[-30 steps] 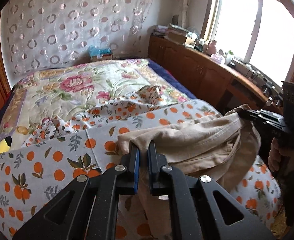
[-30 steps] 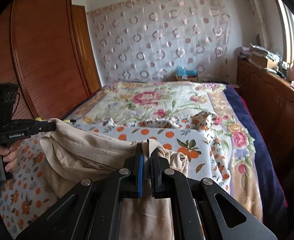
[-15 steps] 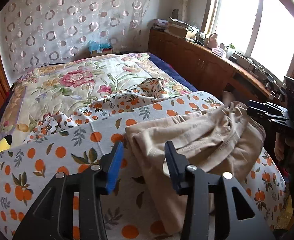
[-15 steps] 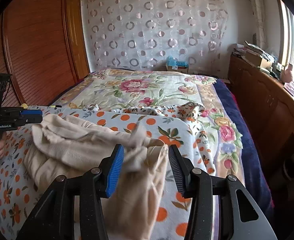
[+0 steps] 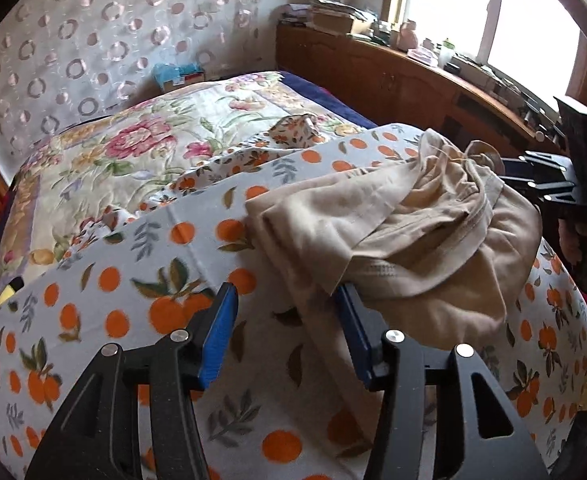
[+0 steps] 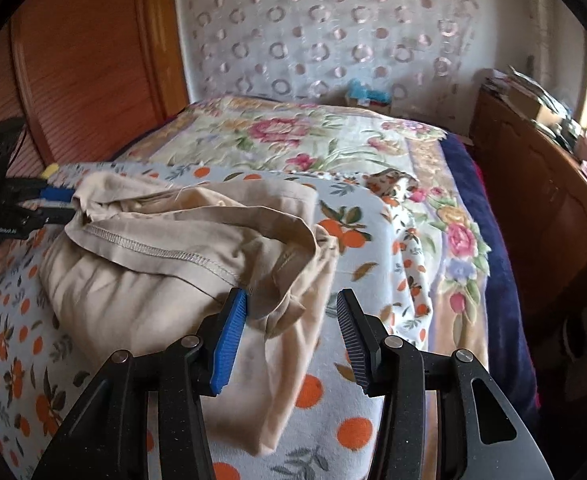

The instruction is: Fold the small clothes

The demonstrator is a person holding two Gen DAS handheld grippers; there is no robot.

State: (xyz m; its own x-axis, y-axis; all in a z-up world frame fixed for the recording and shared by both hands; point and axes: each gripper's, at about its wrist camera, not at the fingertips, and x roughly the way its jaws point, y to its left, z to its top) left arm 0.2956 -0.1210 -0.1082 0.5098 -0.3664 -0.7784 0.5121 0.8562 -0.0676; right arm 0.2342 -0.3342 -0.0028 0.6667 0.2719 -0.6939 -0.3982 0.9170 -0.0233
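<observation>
A beige garment (image 5: 413,232) lies crumpled on the orange-print blanket (image 5: 105,292) at the foot of the bed; it also shows in the right wrist view (image 6: 165,272). My left gripper (image 5: 285,320) is open, its right finger just under the garment's near edge, holding nothing. My right gripper (image 6: 289,320) is open over the garment's right end, its left pad touching a hem. Each gripper shows in the other's view: the right gripper (image 5: 533,184) at the garment's far side, the left gripper (image 6: 53,204) at its left edge.
A floral quilt (image 5: 133,152) covers the bed behind the blanket. A wooden sideboard (image 5: 413,84) with clutter runs under the window on the right. A wooden wardrobe (image 6: 77,60) stands on the left. A blue tissue box (image 5: 177,74) sits by the curtain.
Both grippers opened and let go of the beige garment, which dropped from held up onto the blanket. Both grippers then lowered and drew closer to the cloth.
</observation>
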